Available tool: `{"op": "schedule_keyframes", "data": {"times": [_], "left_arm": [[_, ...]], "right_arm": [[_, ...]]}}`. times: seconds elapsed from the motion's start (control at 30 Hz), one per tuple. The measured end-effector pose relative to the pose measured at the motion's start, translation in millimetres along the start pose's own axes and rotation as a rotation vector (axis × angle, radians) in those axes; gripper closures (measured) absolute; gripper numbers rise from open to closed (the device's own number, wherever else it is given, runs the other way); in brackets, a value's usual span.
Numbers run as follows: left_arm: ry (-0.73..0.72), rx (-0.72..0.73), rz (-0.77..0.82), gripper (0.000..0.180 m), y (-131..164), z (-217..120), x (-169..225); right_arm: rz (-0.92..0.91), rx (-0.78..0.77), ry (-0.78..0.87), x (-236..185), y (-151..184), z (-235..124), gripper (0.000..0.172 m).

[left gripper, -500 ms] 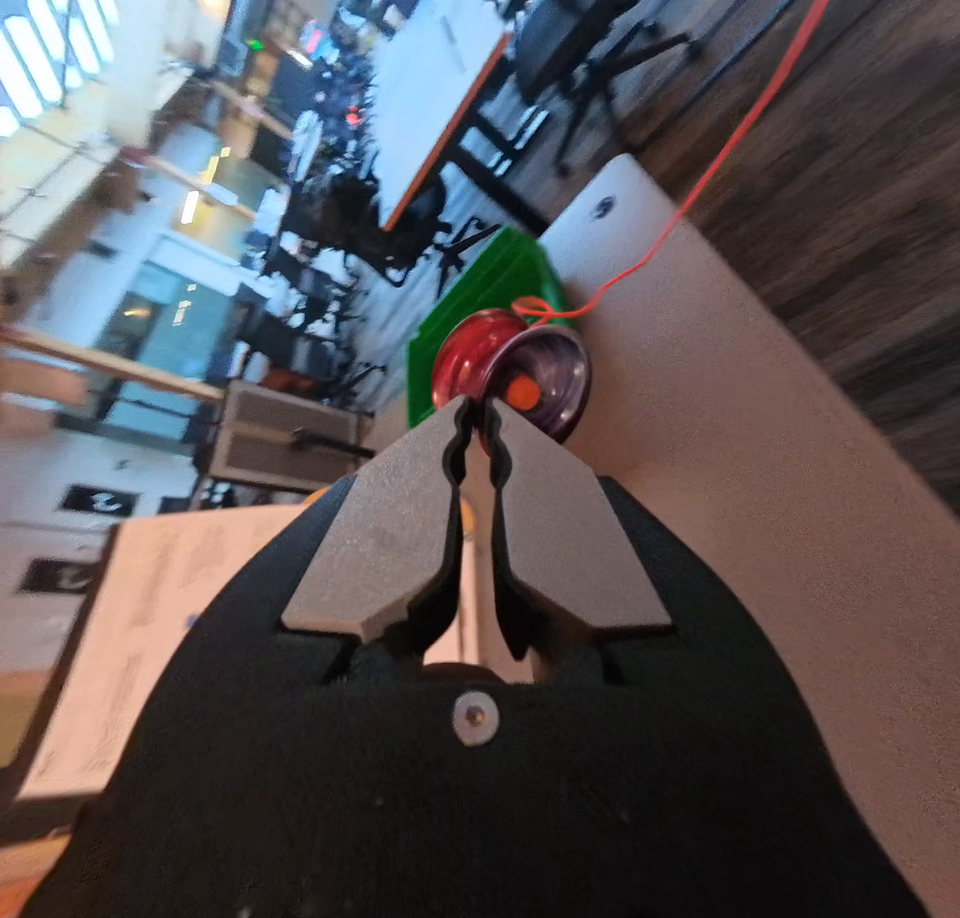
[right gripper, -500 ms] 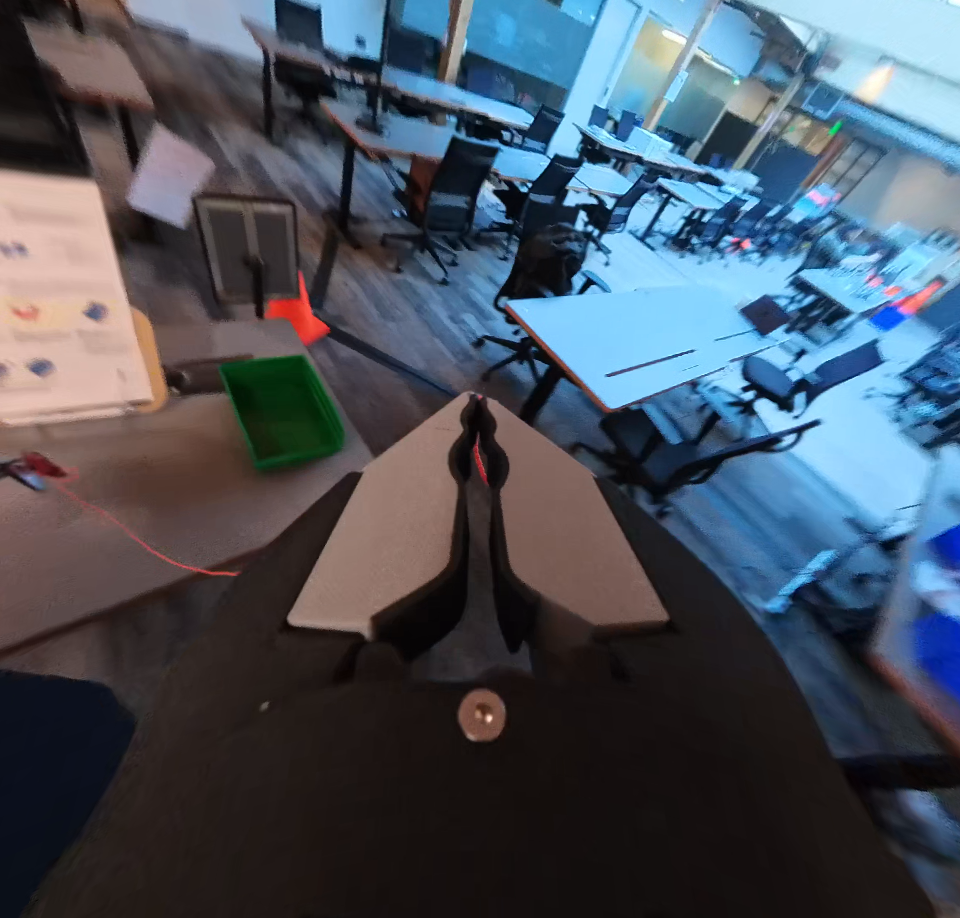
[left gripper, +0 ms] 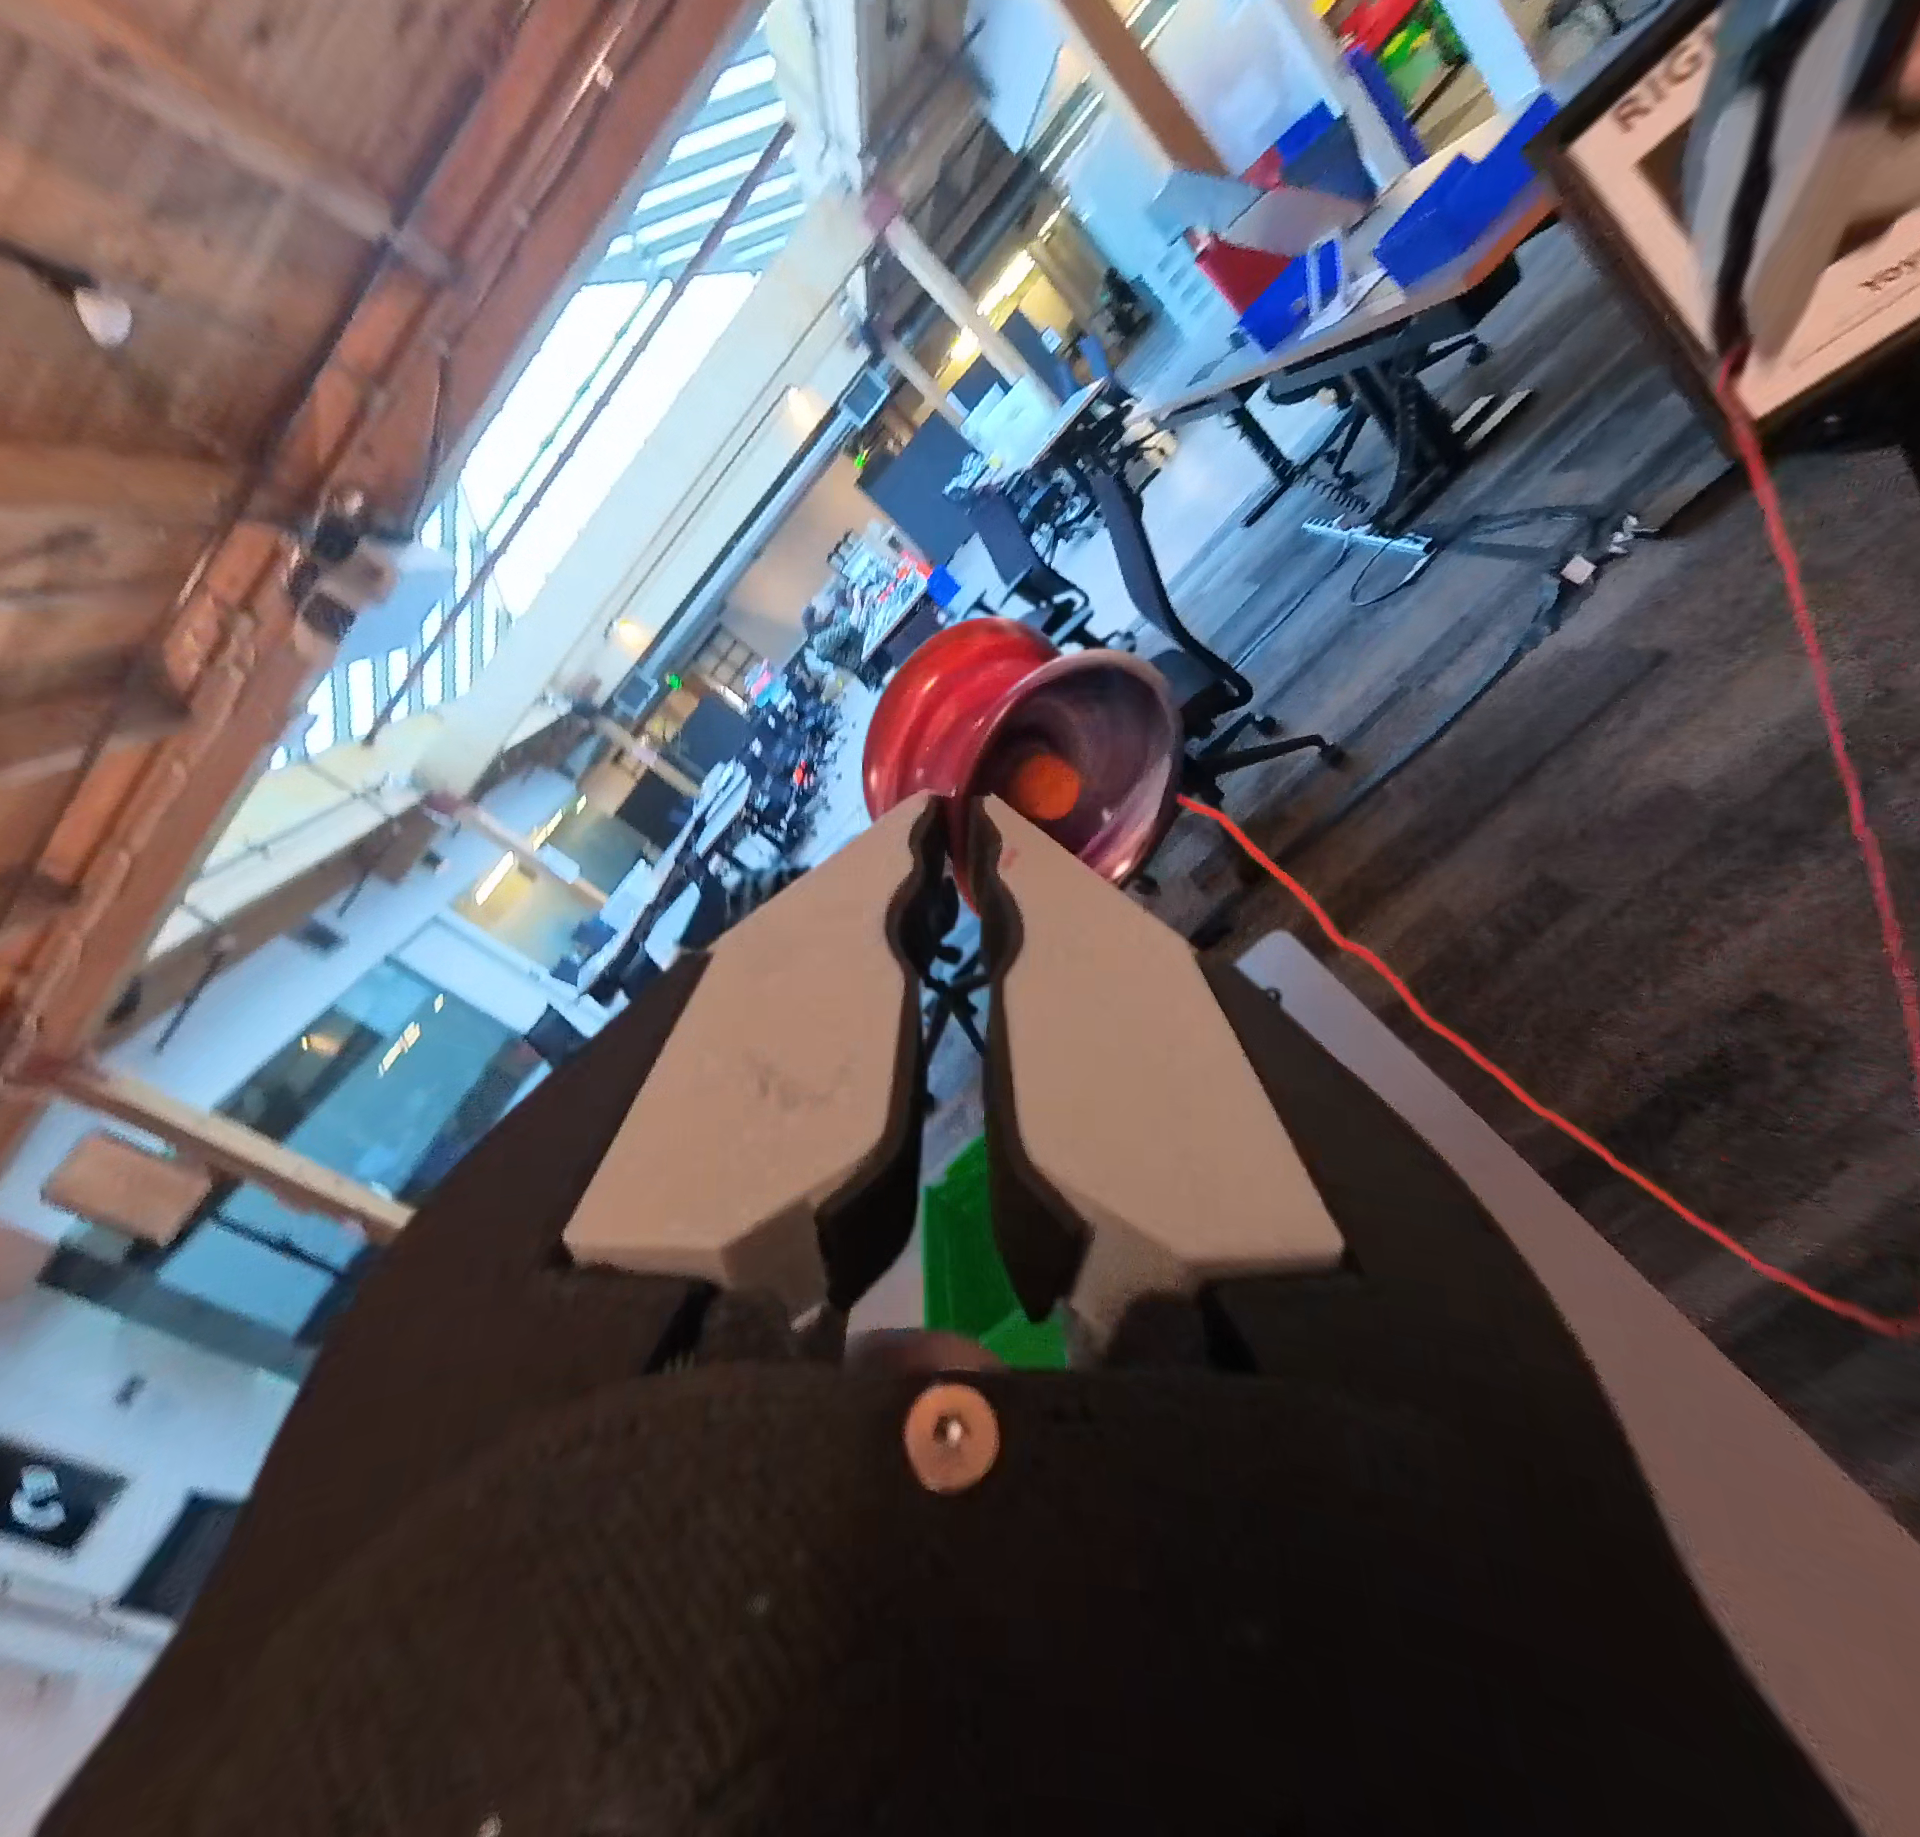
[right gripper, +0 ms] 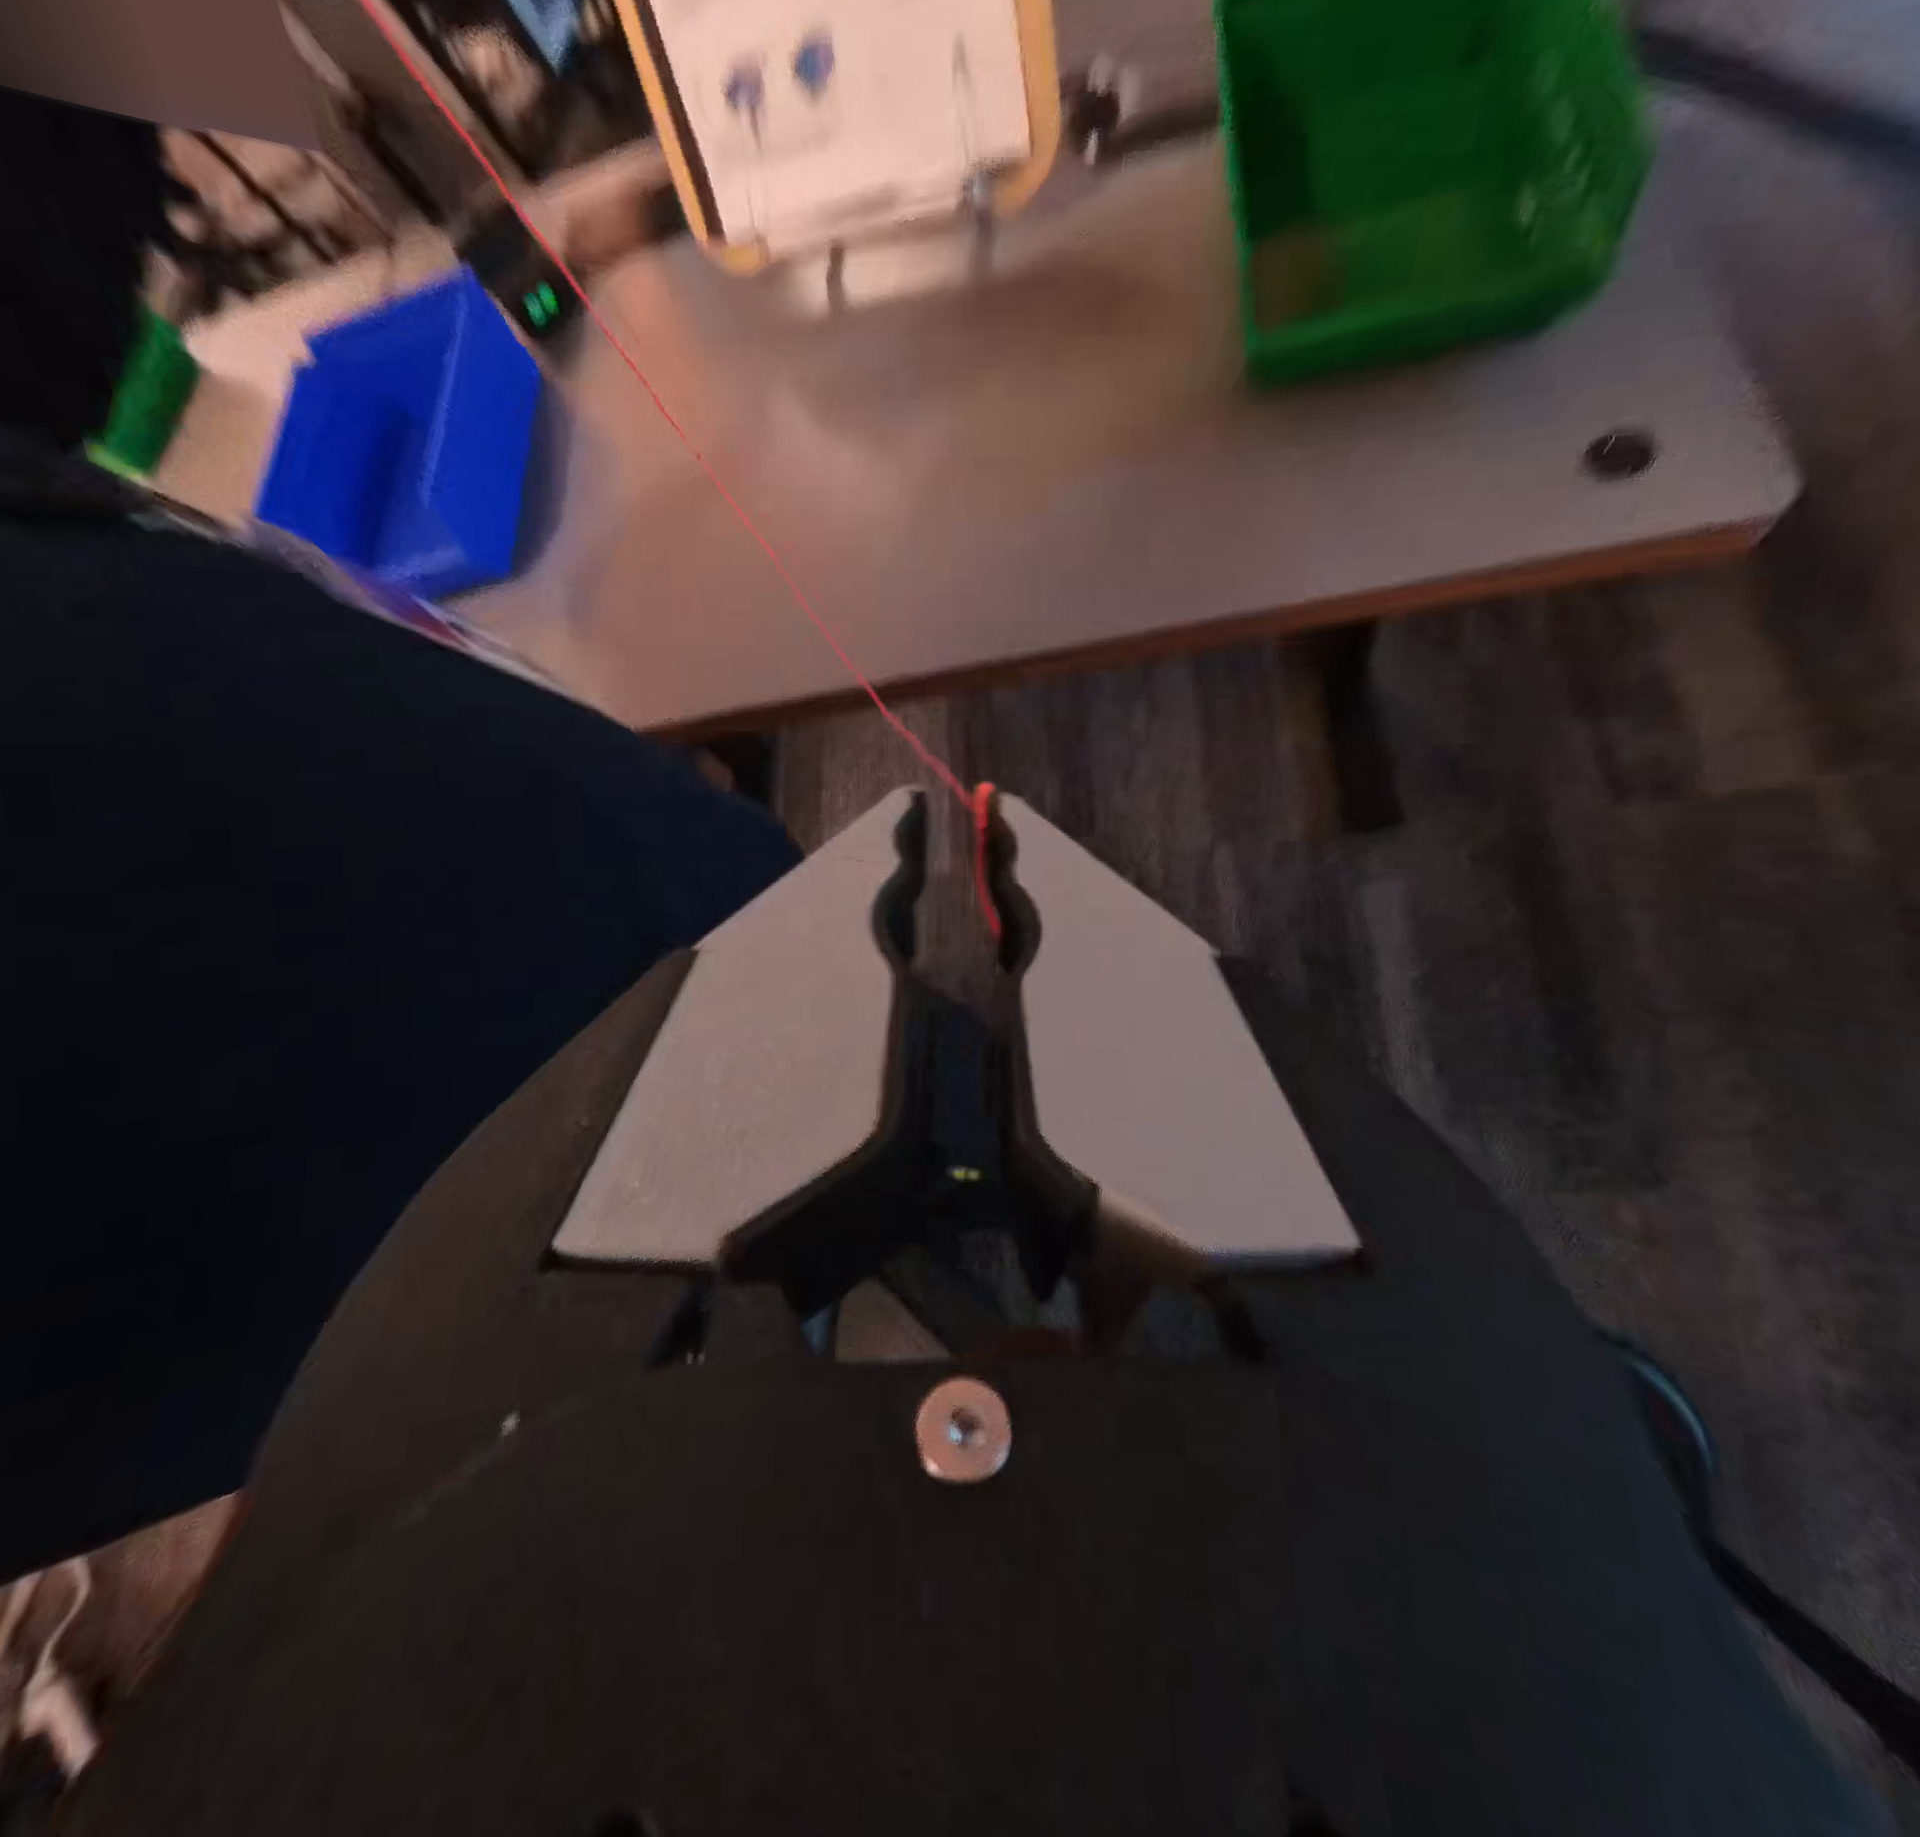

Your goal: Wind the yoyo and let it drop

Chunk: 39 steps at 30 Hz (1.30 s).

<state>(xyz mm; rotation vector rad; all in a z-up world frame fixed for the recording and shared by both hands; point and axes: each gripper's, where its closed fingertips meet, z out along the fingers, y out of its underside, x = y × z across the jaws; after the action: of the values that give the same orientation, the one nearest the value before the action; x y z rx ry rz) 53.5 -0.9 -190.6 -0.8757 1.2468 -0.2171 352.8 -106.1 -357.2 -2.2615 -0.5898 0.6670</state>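
Pinching the rim of the red yoyo (left gripper: 1023, 748), the left hand-held gripper (left gripper: 961, 813) has its fingertips drawn nearly together, one on each side of the rim's near edge, so the toy sits just beyond the tips, lifted clear of the desk (left gripper: 1455, 1112) below it. An orange-red string (left gripper: 1455, 1049) runs from the yoyo's far side, down to the right and off the picture's edge. The right hand-held gripper (right gripper: 954, 811) stands slightly open, a narrow slot of floor showing between its fingers. The string's end (right gripper: 985, 852) lies along the inner face of its right finger; the left finger stands clear of it. From there the string climbs away up and to the left, over the desk (right gripper: 1143, 561), where a green bin (right gripper: 1423, 156) sits ahead to the right and a blue bin (right gripper: 405, 437) ahead to the left.
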Motion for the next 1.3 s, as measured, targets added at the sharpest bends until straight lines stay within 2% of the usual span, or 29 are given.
{"op": "schedule_keyframes", "data": {"times": [0.07, 0.13, 0.33, 0.4, 0.47, 0.5, 0.57, 0.63, 0.7, 0.83, 0.97, 1.03, 1.1, 1.2, 1.3], "left_arm": [[0.038, 0.032, 0.05, 0.18, -19.2, 8.7, 7.9], [0.076, 0.058, 0.063, 0.18, -31.1, 14.7, 15.6], [0.084, 0.087, -0.016, 0.18, -33.6, 23.6, 18.7], [0.06, 0.101, -0.125, 0.179, -26.8, 25.5, 8.8], [0.017, 0.103, -0.227, 0.179, -12.7, 25.3, -7.0], [-0.01, 0.092, -0.264, 0.179, -3.4, 23.8, -15.5], [-0.076, 0.04, -0.253, 0.18, 16.8, 13.0, -34.6], [-0.145, -0.038, -0.181, 0.179, 36.6, -11.2, -59.7], [-0.187, -0.092, -0.179, 0.18, 51.8, -40.4, -87.0], [-0.303, -0.136, -0.216, 0.179, 64.4, -88.9, -133.4], [-0.436, -0.164, -0.222, 0.179, 75.7, -109.5, -157.2], [-0.508, -0.241, -0.178, 0.18, 91.5, -122.9, -173.9], [-0.561, -0.294, -0.181, 0.18, 101.0, -142.5, -194.3], [-0.388, -0.216, -0.239, 0.179, 80.2, -126.1, -180.0], [-0.131, -0.146, -0.249, 0.179, 52.3, -71.7, -121.4]], "right_arm": [[-0.002, -0.131, 0.065, 15.5, 29.7, 25.0, 0.14], [-0.002, -0.223, 0.091, 25.7, 52.9, 30.6, 0.127], [0.094, -0.224, 0.011, 33.4, 76.1, -10.8, 0.103], [0.208, -0.169, -0.051, 41.1, 80.9, -24.6, 0.092], [0.275, -0.026, -0.227, 23.6, 62.4, -33.0, 0.082], [0.249, 0.05, -0.283, 13.0, 49.6, -36.6, 0.081], [0.16, 0.143, -0.257, 6.5, 33.1, -40.1, 0.073], [0.125, 0.146, -0.14, 20.6, 32.8, -44.3, 0.077], [0.133, 0.08, -0.011, 43.0, 47.4, -50.9, 0.079], [0.119, -0.137, 0.306, 91.1, 96.7, -68.9, 0.084], [0.151, -0.356, 0.565, 140.8, 148.2, -86.7, 0.085], [0.135, -0.493, 0.648, 160.6, 173.2, -95.9, 0.085], [0.14, -0.546, 0.677, 169.7, 184.9, -103.3, 0.089], [0.125, -0.434, 0.6, 156.8, 161.8, -95.1, 0.091], [0.022, -0.228, 0.432, 120.2, 97.9, -63.5, 0.104]]}}
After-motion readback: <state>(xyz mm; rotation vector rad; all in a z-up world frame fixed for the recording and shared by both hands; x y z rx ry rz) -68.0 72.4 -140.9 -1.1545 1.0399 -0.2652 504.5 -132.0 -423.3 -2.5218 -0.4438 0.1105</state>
